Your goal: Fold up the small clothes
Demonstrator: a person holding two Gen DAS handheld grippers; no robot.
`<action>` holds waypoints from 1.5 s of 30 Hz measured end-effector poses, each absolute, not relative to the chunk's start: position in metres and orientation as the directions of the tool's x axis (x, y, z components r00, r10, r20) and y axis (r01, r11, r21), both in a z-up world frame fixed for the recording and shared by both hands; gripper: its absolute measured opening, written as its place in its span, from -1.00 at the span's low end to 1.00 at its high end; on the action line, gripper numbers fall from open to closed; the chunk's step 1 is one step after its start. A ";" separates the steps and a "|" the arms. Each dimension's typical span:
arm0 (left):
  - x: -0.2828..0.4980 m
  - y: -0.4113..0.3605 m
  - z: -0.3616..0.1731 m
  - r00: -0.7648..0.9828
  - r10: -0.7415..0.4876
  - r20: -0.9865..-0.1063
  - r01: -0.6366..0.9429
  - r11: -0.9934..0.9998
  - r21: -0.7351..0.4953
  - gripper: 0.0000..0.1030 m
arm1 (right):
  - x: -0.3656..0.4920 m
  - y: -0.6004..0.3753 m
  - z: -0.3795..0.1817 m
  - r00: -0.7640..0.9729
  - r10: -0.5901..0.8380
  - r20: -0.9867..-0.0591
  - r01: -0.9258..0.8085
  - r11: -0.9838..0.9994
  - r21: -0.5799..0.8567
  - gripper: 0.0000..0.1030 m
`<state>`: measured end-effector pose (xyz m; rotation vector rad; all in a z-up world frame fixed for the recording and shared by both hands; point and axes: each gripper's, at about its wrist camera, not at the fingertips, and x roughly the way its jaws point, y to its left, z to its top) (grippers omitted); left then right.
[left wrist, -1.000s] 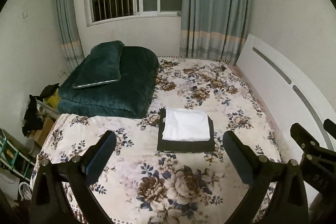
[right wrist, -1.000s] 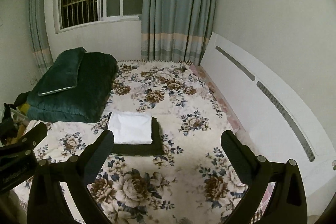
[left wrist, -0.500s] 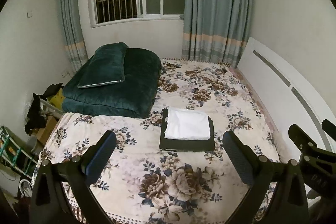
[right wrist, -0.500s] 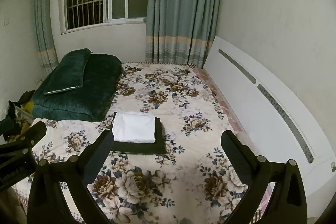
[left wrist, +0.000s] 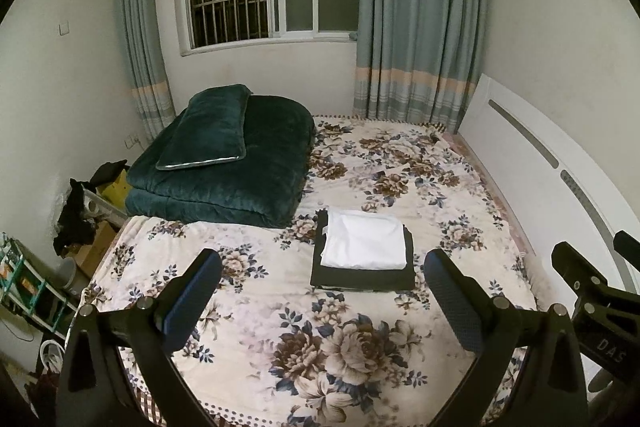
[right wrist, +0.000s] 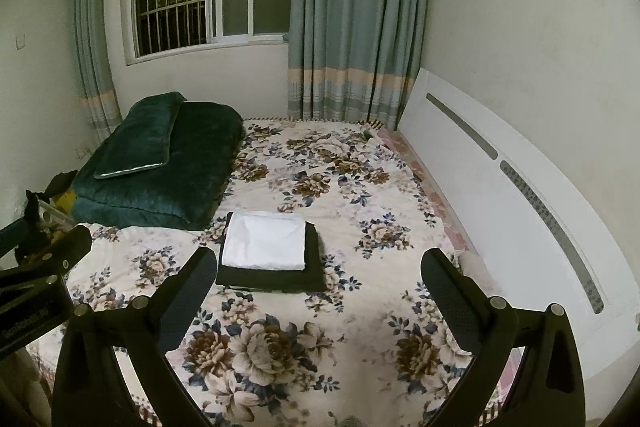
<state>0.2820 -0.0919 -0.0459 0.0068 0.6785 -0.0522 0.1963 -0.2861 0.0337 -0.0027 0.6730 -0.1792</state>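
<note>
A folded white garment (left wrist: 363, 240) lies on top of a folded dark garment (left wrist: 362, 277) on the floral bedspread (left wrist: 328, 339). The same stack shows in the right wrist view, white (right wrist: 264, 241) on dark (right wrist: 276, 279). My left gripper (left wrist: 322, 291) is open and empty, held above the near part of the bed, short of the stack. My right gripper (right wrist: 318, 291) is open and empty, to the right of the left one. Part of the right gripper shows at the left view's right edge (left wrist: 592, 291).
A folded dark green quilt (left wrist: 240, 183) with a green pillow (left wrist: 204, 131) on it sits at the bed's far left. A white headboard (right wrist: 512, 187) runs along the right side. Clutter and a rack (left wrist: 24, 283) stand left of the bed. A window and curtains (left wrist: 420, 19) are behind.
Both grippers have drawn back and risen from the bed, so more of the room and window shows. The stack has not moved. Both grippers stay open.
</note>
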 end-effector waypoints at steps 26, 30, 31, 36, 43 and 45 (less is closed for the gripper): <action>0.281 -0.092 -0.046 0.779 -0.043 -0.626 0.048 0.999 -0.009 1.00 | 0.194 -0.277 0.032 0.772 -0.146 -0.619 0.146 0.988 -0.051 1.00; 0.281 -0.091 -0.046 0.779 -0.044 -0.626 0.049 0.999 -0.010 1.00 | 0.193 -0.276 0.032 0.771 -0.147 -0.619 0.147 0.988 -0.051 1.00; 0.281 -0.092 -0.045 0.779 -0.046 -0.625 0.050 0.999 -0.011 1.00 | 0.193 -0.277 0.031 0.771 -0.147 -0.619 0.147 0.988 -0.053 1.00; 0.280 -0.091 -0.046 0.778 -0.046 -0.626 0.049 0.999 -0.013 1.00 | 0.193 -0.276 0.031 0.773 -0.149 -0.617 0.147 0.988 -0.053 1.00; 0.280 -0.091 -0.045 0.779 -0.044 -0.625 0.048 0.999 -0.011 1.00 | 0.193 -0.275 0.032 0.773 -0.147 -0.618 0.148 0.988 -0.050 1.00; 0.279 -0.091 -0.045 0.779 -0.044 -0.625 0.046 0.999 -0.013 1.00 | 0.193 -0.275 0.032 0.774 -0.147 -0.616 0.152 0.987 -0.045 1.00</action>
